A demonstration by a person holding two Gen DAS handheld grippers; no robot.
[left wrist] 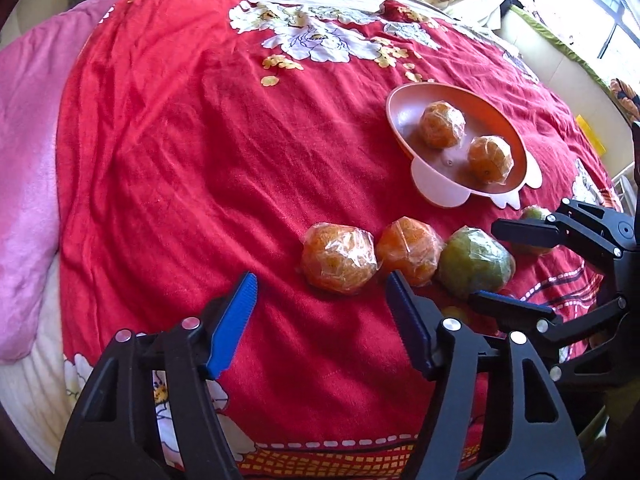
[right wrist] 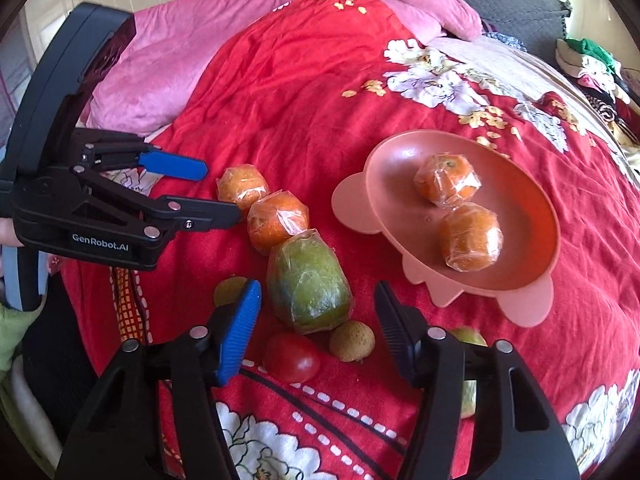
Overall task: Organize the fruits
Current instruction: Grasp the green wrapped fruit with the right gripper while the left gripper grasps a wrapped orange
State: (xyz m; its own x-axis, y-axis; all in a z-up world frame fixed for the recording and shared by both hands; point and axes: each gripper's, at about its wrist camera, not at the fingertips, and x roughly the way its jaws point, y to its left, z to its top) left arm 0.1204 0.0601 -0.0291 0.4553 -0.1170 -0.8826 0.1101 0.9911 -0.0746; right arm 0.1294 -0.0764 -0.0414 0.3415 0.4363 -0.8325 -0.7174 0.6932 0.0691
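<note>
A pink plate on the red floral blanket holds two plastic-wrapped oranges. In front of it lie two more wrapped oranges and a wrapped green mango in a row. A red tomato, a lychee and small green fruits lie nearer. My left gripper is open and empty just before the left orange; it also shows in the right wrist view. My right gripper is open and empty around the mango's near end.
The red blanket covers a bed. A pink blanket lies at the left. Clothes are piled at the far edge. A yellow object sits at the right bed edge.
</note>
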